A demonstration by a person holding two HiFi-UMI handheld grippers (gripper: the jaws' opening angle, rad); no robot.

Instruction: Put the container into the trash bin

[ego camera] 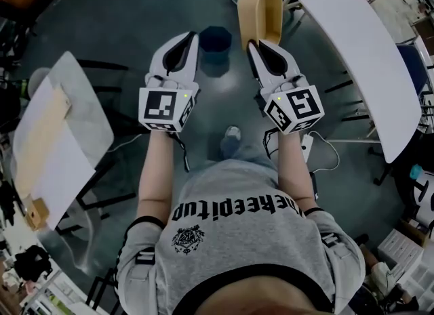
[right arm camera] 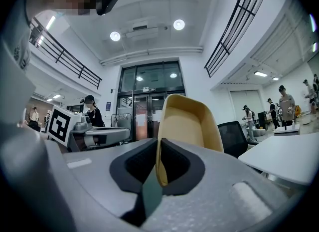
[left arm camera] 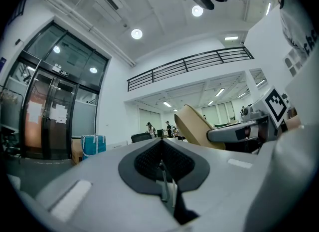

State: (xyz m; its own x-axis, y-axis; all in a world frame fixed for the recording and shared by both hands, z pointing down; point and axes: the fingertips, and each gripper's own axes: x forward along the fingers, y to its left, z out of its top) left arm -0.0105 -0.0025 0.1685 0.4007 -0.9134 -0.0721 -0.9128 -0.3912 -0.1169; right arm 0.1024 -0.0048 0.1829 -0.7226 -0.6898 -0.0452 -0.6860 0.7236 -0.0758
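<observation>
Your right gripper [right arm camera: 158, 162] is clamped on the tan container [right arm camera: 188, 118]. Its jaws are nearly together, pinching one side wall at the rim, and the rest of the container sticks out past the tips. Your left gripper [left arm camera: 161, 148] is pressed together with nothing between the pads.

In the head view the container is held in the air just right of the dark blue trash bin [ego camera: 215, 41]. The bin stands on the floor beyond the two grippers' tips. As far as I can tell, container and bin aren't touching. A white table [ego camera: 352, 49] is further right.

Writing: each marker cube [ego camera: 161, 107] shows black-and-white squares only. The print on your grey shirt [ego camera: 230, 239] is upside down and reads roughly "keepituo"; its first letters are unclear.
</observation>
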